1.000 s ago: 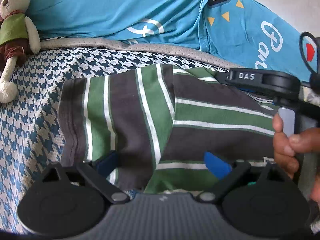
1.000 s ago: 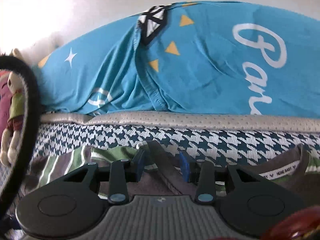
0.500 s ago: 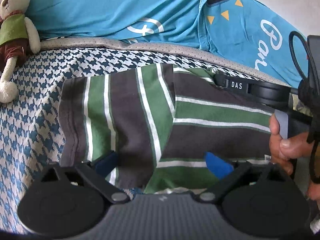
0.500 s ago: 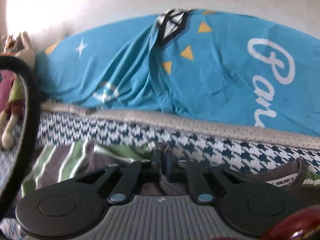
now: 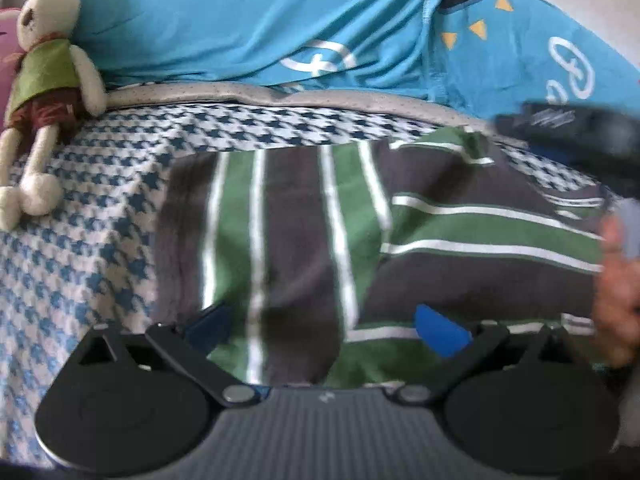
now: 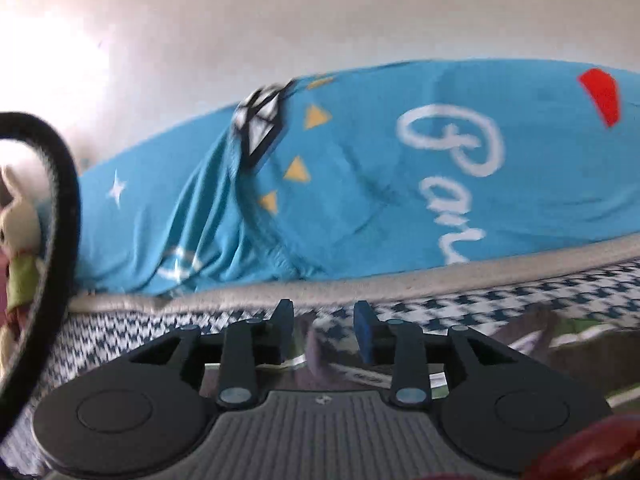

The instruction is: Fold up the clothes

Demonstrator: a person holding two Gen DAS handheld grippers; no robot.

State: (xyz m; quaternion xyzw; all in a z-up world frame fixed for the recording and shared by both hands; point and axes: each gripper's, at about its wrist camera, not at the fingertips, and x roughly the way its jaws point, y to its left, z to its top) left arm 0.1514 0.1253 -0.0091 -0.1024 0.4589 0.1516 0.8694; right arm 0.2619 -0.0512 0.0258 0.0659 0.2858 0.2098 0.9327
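Note:
A brown, green and white striped shirt (image 5: 288, 232) lies partly folded on the houndstooth sheet (image 5: 80, 240). My left gripper (image 5: 324, 328) hangs low over the shirt's near edge, open wide, with the cloth under its blue pads, not pinched. My right gripper (image 6: 324, 332) is at the shirt's far right part (image 6: 560, 332). Its jaws are opening, and a blurred grey fold of cloth shows in the gap, free of both pads. In the left wrist view the right tool's blurred black body (image 5: 580, 128) and the person's hand (image 5: 616, 280) sit at the right edge.
A blue printed quilt (image 6: 360, 184) is heaped along the back of the bed, against a pale wall. A plush rabbit (image 5: 44, 52) lies at the far left. A black strap (image 6: 60, 200) curves down the left side of the right wrist view.
My right gripper closed on a fold of the shirt, then opened again and rose, swinging to the right. The left gripper stayed open in place.

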